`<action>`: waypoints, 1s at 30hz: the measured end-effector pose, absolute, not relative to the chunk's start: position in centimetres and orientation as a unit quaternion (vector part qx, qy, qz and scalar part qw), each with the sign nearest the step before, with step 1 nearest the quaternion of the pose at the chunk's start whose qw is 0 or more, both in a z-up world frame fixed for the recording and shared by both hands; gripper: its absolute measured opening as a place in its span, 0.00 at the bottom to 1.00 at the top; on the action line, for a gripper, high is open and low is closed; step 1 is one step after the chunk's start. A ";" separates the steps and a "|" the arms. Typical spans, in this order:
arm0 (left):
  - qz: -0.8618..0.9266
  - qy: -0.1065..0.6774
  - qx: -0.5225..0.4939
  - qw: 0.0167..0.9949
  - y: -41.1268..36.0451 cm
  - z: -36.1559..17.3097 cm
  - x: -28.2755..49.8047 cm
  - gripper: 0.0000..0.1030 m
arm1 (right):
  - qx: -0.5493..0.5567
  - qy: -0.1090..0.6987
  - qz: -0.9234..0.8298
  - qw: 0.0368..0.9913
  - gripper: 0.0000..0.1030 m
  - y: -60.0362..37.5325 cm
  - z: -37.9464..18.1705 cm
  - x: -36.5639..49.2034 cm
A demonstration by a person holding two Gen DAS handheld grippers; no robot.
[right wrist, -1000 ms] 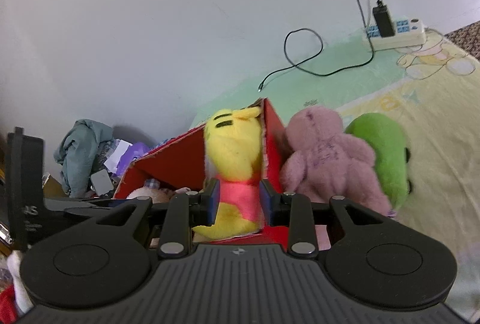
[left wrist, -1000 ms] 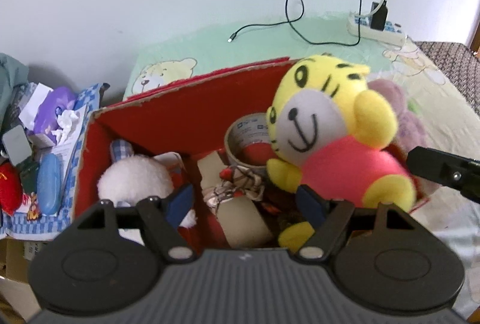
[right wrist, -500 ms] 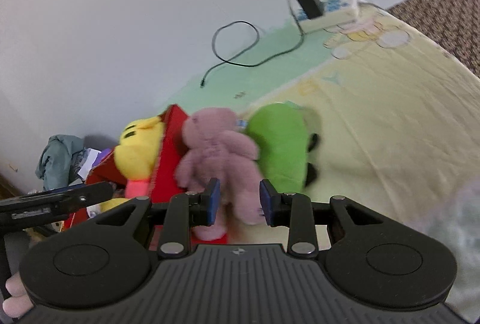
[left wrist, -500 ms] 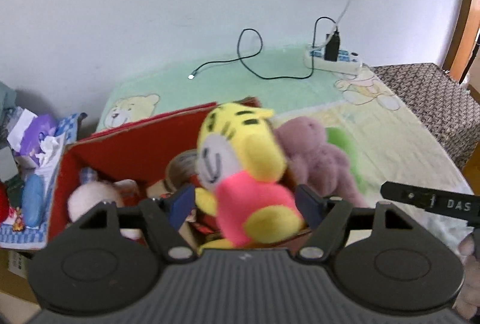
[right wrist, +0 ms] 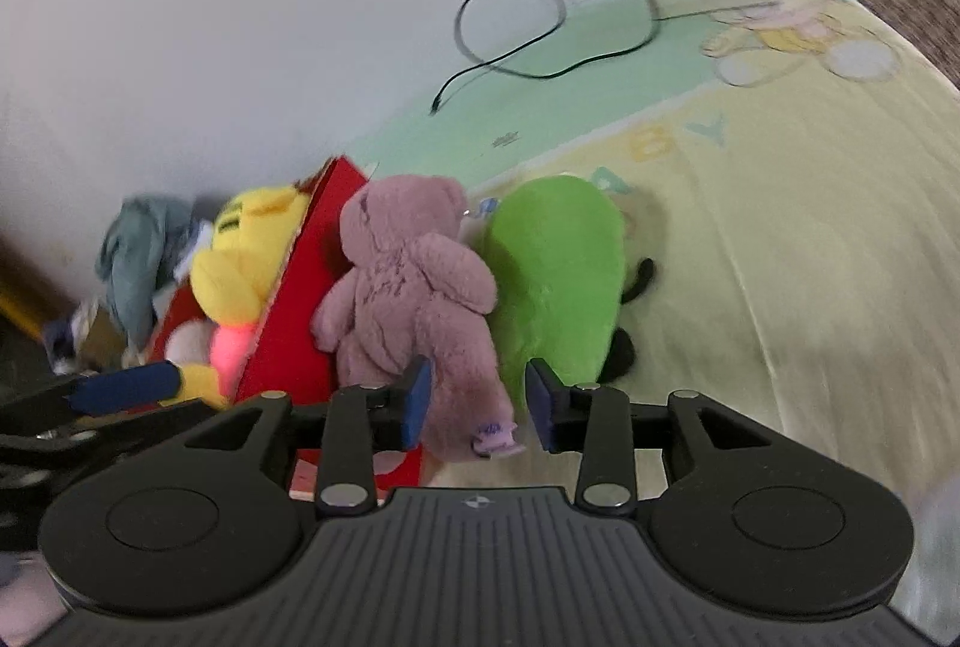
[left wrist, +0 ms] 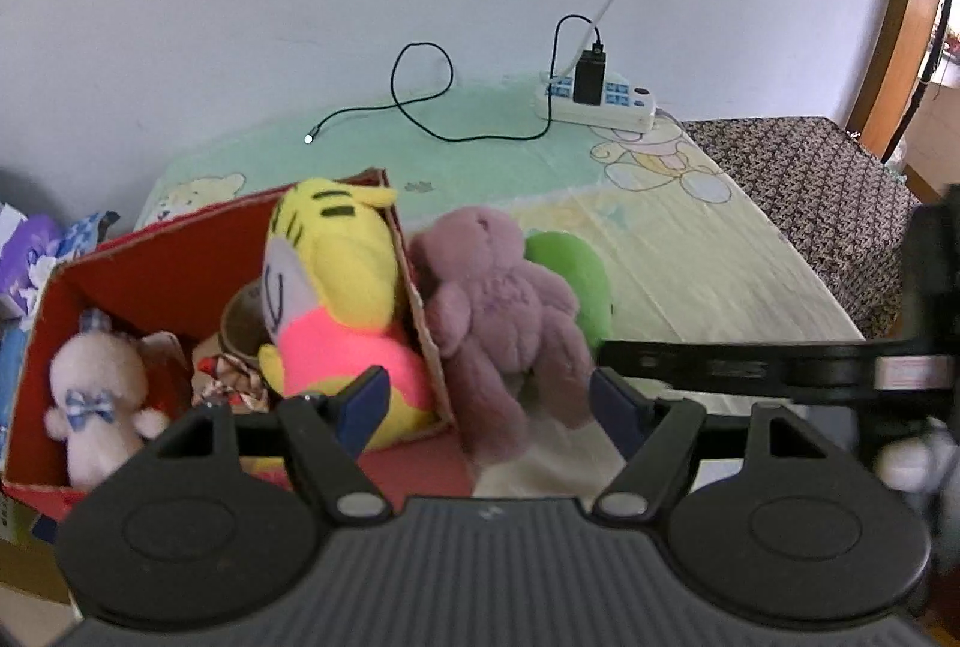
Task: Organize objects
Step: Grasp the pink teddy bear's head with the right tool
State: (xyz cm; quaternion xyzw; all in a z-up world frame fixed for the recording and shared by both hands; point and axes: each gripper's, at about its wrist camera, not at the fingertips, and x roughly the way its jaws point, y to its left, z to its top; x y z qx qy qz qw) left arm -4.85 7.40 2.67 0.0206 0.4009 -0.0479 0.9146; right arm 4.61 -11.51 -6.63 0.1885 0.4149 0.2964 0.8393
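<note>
Leaning against the red box (right wrist: 288,341) on the bed, the soft, light pink teddy bear (right wrist: 414,299) suits a mid-body pinch; right gripper (right wrist: 474,401) fingers straddle its leg, part-open, left gripper (left wrist: 489,404) wide, empty.

**Plush toys in and beside the red box**

You have the red cardboard box (left wrist: 138,257) open-topped on the bed. Inside it, the yellow tiger plush (left wrist: 336,287) in a pink shirt leans against the right wall, and a small white plush (left wrist: 96,395) with a blue checked bow sits at the left. Just outside that wall, your mauve teddy bear (right wrist: 414,299) rests back-up against the box, touching the green plush (right wrist: 558,275) lying beside it on the sheet.
</note>
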 end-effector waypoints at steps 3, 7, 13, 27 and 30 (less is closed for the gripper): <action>-0.038 0.411 0.009 0.911 7.4 2.2 -5.2 0.74 | 0.161 0.418 0.311 0.838 0.44 -10.4 -7.4 5.5; -0.020 0.426 -0.004 0.905 7.6 1.3 -5.8 0.74 | 0.157 0.409 0.330 0.836 0.47 -9.7 -7.6 6.4; -0.005 0.438 -0.022 0.898 8.1 0.6 -6.0 0.73 | 0.160 0.414 0.358 0.822 0.41 -8.9 -8.0 6.9; -0.064 0.457 -0.019 0.887 7.3 -0.6 -6.7 0.74 | 0.188 0.452 0.381 0.784 0.21 -13.8 -7.8 4.1; -0.084 0.471 -0.026 0.878 7.2 -1.6 -7.1 0.74 | 0.185 0.477 0.383 0.769 0.21 -14.9 -8.5 2.9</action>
